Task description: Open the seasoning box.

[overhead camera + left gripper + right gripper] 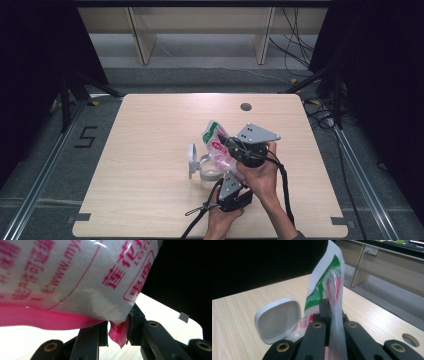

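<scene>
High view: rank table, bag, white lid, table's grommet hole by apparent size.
1. table
2. bag
3. white lid, seen edge-on, so it looks slimmer than it really is
4. grommet hole

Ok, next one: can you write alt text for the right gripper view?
The right gripper, with its two black jaws shut, pinches the clear edge of a white plastic bag with green and red print, which stands up above a light wooden table. Left of the jaws stands the open white hinged lid of a container.
</scene>
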`<state>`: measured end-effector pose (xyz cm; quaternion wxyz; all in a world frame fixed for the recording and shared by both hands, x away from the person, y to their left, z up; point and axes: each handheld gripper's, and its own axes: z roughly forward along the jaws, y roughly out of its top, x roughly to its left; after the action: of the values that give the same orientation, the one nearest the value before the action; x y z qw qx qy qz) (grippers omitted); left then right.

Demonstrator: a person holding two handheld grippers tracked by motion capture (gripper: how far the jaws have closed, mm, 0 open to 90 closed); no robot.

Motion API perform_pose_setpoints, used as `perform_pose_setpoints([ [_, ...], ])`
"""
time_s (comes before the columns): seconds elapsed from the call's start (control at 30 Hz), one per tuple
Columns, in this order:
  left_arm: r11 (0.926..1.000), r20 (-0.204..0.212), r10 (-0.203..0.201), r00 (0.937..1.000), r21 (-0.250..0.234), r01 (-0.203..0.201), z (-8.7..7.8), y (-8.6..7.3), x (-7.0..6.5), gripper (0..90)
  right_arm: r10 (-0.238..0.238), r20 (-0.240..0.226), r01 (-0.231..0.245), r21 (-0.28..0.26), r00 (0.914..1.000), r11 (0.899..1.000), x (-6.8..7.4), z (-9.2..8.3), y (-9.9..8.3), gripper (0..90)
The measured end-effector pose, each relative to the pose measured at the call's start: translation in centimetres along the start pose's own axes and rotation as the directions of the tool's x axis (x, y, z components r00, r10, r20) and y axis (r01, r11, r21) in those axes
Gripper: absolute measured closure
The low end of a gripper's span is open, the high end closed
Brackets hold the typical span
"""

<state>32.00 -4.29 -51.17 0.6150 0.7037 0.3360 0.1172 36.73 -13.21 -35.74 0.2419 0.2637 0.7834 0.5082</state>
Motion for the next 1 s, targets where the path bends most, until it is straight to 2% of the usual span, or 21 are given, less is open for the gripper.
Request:
perform_pose_setpoints([
  [0.1, 1.0, 0.0, 0.001, 1.0, 0.003, -0.001, 0.0, -0.1, 0.0, 74.2, 0.003, 0.008, -0.003, 0.0, 1.0, 1.0, 0.1, 0.3, -0.1, 90.0],
  [0.13, 1.0, -0.001, 0.003, 1.0, 0.003, -0.003, 0.0, -0.1, 0.0, 74.3, 0.008, -0.016, -0.008, 0.002, 0.9998, 1.0, 0.2, 0.5, -0.1, 90.0],
  [0.27, 1.0, 0.002, -0.005, 1.0, -0.002, 0.005, 0.1, -0.1, 0.1, 74.3, -0.011, 0.003, 0.011, -0.002, 0.9999, 1.0, 0.1, 0.6, 0.0, 90.0],
  [0.33, 1.0, 0.003, 0.001, 1.0, 0.001, -0.001, 0.1, -0.1, 0.1, 74.3, 0.004, -0.002, -0.004, 0.006, 1.0, 1.0, 0.0, 0.7, 0.0, 90.0],
  [0.43, 1.0, 0.005, -0.008, 1.0, -0.004, 0.008, 0.3, -0.1, 0.1, 74.3, -0.003, -0.005, 0.003, 0.014, 1.0, 1.0, 0.1, 0.7, 0.0, 90.0],
  [0.5, 1.0, 0.01, -0.007, 0.9999, -0.001, 0.007, 0.3, 0.0, 0.2, 74.4, -0.01, 0.013, 0.01, 0.012, 0.9999, 1.0, 0.3, 0.8, 0.0, 90.0],
  [0.7, 0.9999, 0.012, -0.009, 0.9999, -0.011, 0.009, 0.4, 0.0, 0.2, 74.5, -0.039, 0.002, 0.039, 0.025, 0.9992, 0.999, 0.6, 1.0, 0.1, 90.0],
  [0.8, 0.9998, 0.015, -0.006, 0.9999, -0.019, 0.006, 0.5, -0.1, 0.2, 74.6, -0.037, 0.012, 0.037, 0.019, 0.9993, 0.999, 0.7, 1.2, 0.1, 90.0],
  [0.9, 0.9998, 0.006, 0.009, 0.9999, -0.015, -0.008, 0.4, -0.1, 0.1, 74.6, -0.021, -0.008, 0.021, 0.036, 0.9997, 0.999, 0.7, 1.1, 0.1, 90.0],
  [0.93, 0.9997, 0.013, 0.009, 0.9999, -0.023, -0.008, 0.4, -0.1, 0.2, 74.6, -0.053, -0.001, 0.053, 0.02, 0.9986, 0.998, 0.5, 1.0, 0.2, 90.0],
  [0.97, 0.9996, 0.013, 0.006, 0.9999, -0.028, -0.006, 0.4, -0.1, 0.2, 74.6, -0.053, -0.001, 0.053, 0.02, 0.9986, 0.998, 0.5, 1.0, 0.2, 90.0],
  [1.0, 0.9995, 0.013, 0.007, 0.9999, -0.029, -0.007, 0.4, -0.1, 0.1, 74.6, -0.031, 0.005, 0.031, 0.019, 0.9995, 0.999, 0.7, 1.0, 0.2, 90.0],
])
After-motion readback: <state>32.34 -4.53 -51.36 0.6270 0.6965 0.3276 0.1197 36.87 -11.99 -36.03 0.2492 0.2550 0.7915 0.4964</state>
